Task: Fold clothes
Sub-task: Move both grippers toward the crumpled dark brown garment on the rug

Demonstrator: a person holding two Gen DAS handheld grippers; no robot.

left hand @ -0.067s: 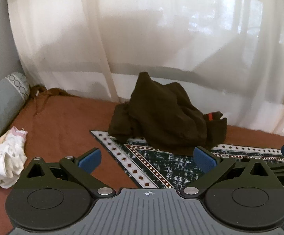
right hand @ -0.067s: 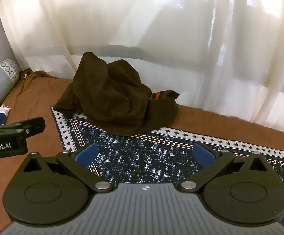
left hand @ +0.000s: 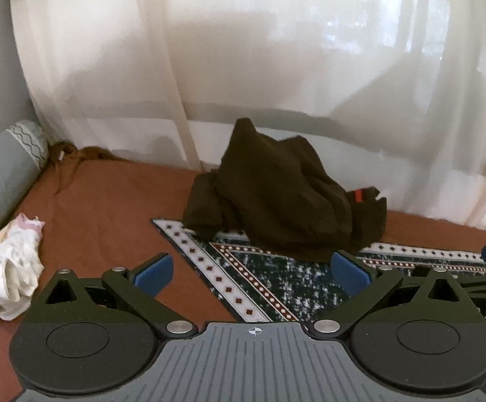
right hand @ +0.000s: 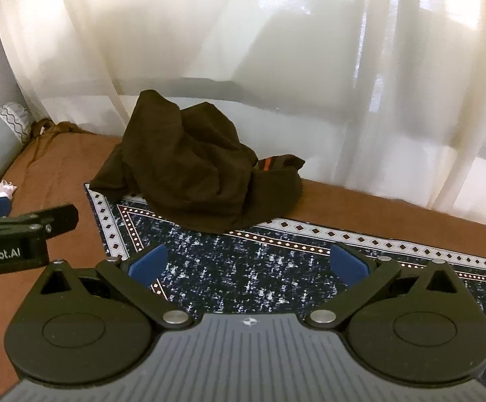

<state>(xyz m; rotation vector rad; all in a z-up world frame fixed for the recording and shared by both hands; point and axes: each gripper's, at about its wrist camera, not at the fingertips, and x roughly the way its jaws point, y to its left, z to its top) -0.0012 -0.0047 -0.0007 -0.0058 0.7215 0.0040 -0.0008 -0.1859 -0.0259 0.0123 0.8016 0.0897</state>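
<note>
At 12 o'clock, dark brown garment (right hand: 196, 171) heaped on patterned rug (right hand: 276, 268) edge, unfolded. Left gripper (left hand: 251, 269) and right gripper (right hand: 248, 264) both spread, empty, aimed at heap, likely for pickup.

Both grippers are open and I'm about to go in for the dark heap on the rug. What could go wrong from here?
1. The dark brown garment is bunched in a mound with no clear edge or corner showing; a pinch may catch several layers.
2. It straddles the patterned rug border, so a low pinch could snag the rug too.
3. The left gripper and right gripper sit close together and could collide.
</note>
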